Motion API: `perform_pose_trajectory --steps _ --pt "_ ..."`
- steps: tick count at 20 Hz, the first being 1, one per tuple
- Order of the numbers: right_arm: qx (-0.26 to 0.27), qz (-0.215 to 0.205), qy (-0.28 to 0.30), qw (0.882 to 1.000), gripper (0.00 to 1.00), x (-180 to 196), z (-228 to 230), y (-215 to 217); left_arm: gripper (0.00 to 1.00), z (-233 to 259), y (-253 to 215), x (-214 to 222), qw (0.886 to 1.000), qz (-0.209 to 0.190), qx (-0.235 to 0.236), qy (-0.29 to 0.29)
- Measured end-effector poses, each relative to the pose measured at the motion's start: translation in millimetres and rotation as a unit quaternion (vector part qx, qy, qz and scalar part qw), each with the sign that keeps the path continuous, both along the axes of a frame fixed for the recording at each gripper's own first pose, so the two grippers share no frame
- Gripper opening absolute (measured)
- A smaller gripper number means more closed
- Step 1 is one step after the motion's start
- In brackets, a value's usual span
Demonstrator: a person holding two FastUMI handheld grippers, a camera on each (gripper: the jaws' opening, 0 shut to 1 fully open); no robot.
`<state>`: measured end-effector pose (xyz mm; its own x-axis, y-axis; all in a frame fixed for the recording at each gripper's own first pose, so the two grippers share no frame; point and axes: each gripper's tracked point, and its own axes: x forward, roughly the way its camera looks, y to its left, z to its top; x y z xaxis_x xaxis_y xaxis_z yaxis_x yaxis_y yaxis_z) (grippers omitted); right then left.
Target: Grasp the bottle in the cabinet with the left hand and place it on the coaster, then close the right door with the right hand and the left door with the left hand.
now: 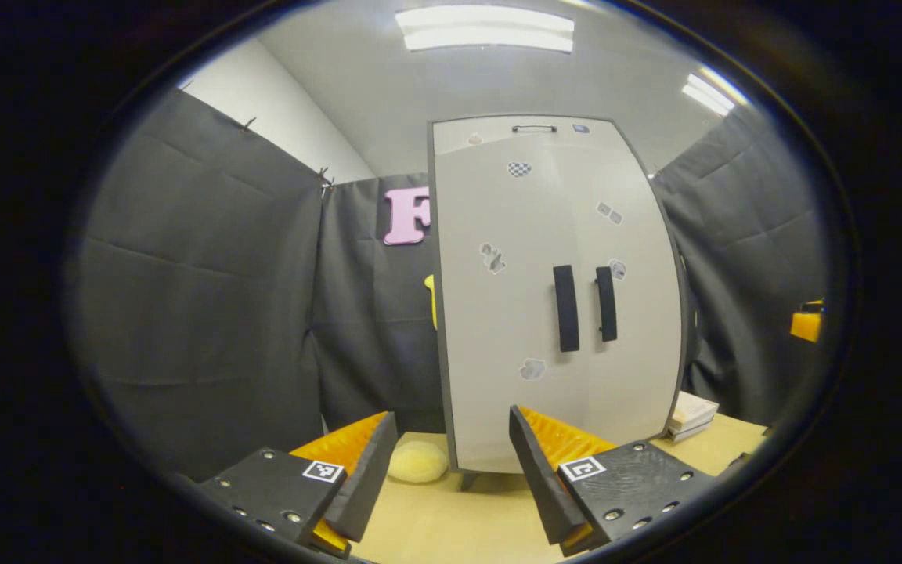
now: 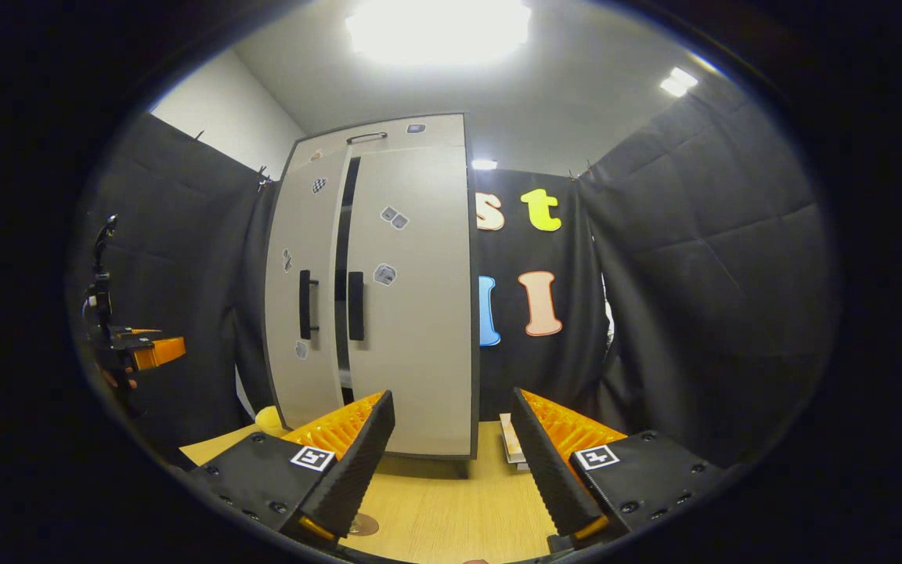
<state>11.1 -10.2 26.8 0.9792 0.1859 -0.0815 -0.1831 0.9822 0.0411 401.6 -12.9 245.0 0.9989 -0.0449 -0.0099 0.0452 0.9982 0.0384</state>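
A tall grey cabinet (image 1: pixel 498 329) (image 2: pixel 412 313) stands on the wooden table, with two black handles (image 1: pixel 584 305) (image 2: pixel 331 305) side by side. In the right gripper view a narrow dark gap (image 2: pixel 341 258) runs between the doors, and the left door stands slightly ajar. The doors hide the cabinet's inside. A small brown round coaster (image 2: pixel 362 525) lies on the table, partly behind one finger. My left gripper (image 1: pixel 451 419) is open and holds nothing, short of the cabinet front. My right gripper (image 2: pixel 452 398) is also open and holds nothing, facing the right door.
A pale yellow round object (image 1: pixel 417 460) (image 2: pixel 271 419) lies by the cabinet's left foot. A stack of books (image 1: pixel 690 415) (image 2: pixel 510 439) sits to the cabinet's right. A hand holds the left gripper (image 2: pixel 134 348) far left. The right gripper (image 1: pixel 807 321) is at the far right.
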Motion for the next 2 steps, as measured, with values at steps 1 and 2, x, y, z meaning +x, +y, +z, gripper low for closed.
perform_pose_trajectory --steps 1,2 --pt "0.003 -0.001 -0.001 1.0 0.95 -4.9 0.5 1.3 0.84 -1.1 4.3 -6.4 1.0 0.001 0.007 -0.001" --pt "0.006 -0.001 -0.001 1.0 0.95 -7.8 1.6 3.6 0.84 0.7 9.1 -12.4 1.0 0.003 0.014 -0.004"
